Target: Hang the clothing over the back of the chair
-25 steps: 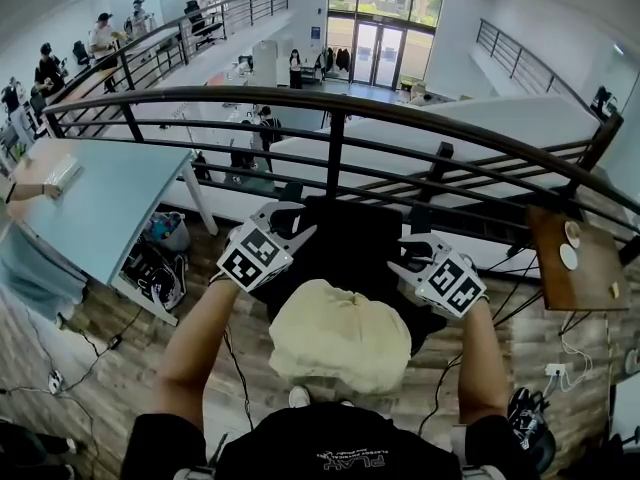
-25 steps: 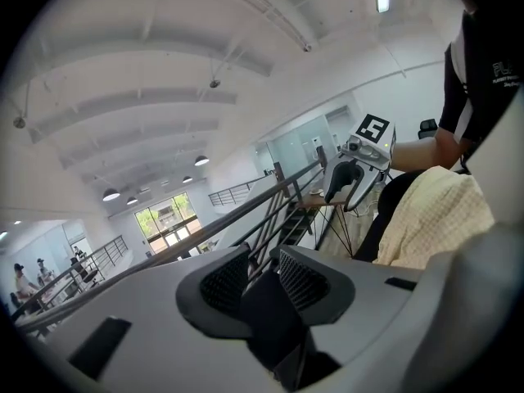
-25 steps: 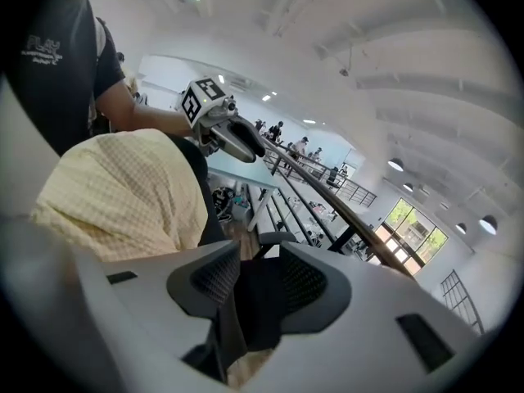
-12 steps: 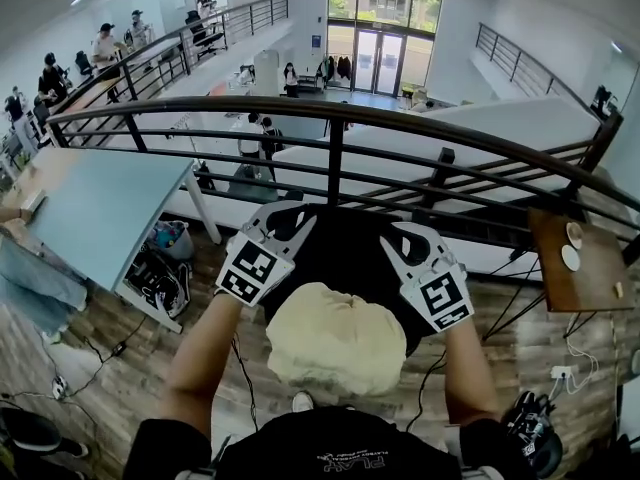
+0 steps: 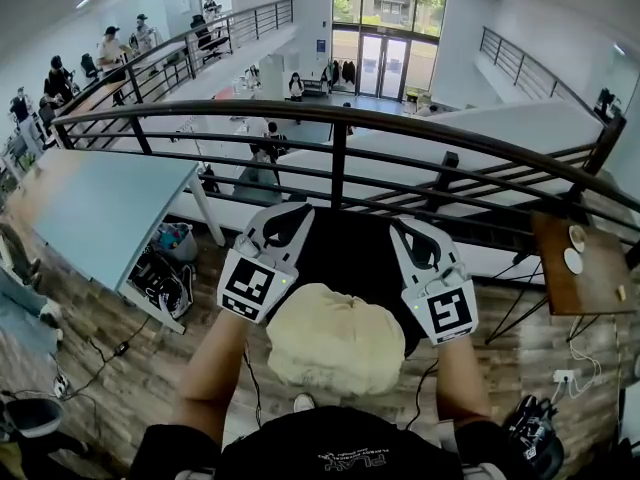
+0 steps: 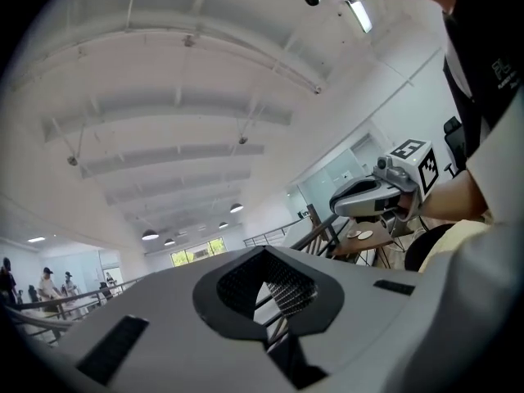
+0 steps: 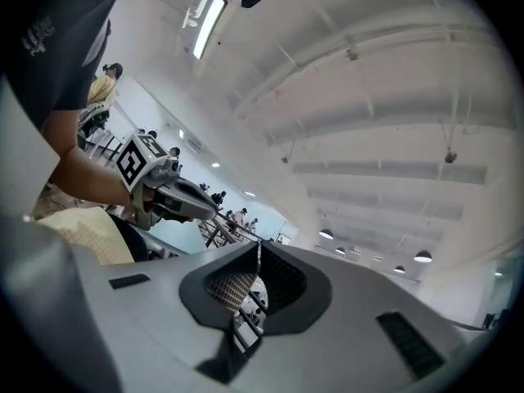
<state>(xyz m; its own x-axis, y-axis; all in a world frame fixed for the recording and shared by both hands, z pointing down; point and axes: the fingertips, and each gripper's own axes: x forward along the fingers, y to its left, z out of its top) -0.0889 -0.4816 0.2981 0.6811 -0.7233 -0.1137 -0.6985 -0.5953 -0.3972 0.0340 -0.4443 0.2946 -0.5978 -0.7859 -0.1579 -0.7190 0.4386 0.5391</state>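
Now both grippers shut empty, clothing left on the chair

Black clothing (image 5: 350,258) sits draped over what I read as the chair back (image 5: 345,218), on the far side of the cream seat (image 5: 335,338). I can't separate fabric from the back underneath; it's all one black shape from the head view. It spreads evenly left to right, with no part visibly trailing over the seat.

Left gripper (image 5: 292,216) hovers at the cloth's upper left corner and right gripper (image 5: 405,230) at its upper right. Both sets of jaws have just been closing. In each gripper view they sit together with nothing between them, only the railing (image 5: 340,128) and the hall showing through the gap. So both tools are clenched on air, and neither is touching the fabric as far as I can tell.

Judgement: that's a release. The hang looks done, or within a tidy-up of done. Only risk I see is the cloth sliding off if the drape is uneven far side vs near side, which is hidden.

Versus a second ago: jaws were spread wide then and sat lower, right at the cloth's top corners. Now they're higher in the head view and closed. The clothing itself hasn't shifted between the frames, and neither has the seat.
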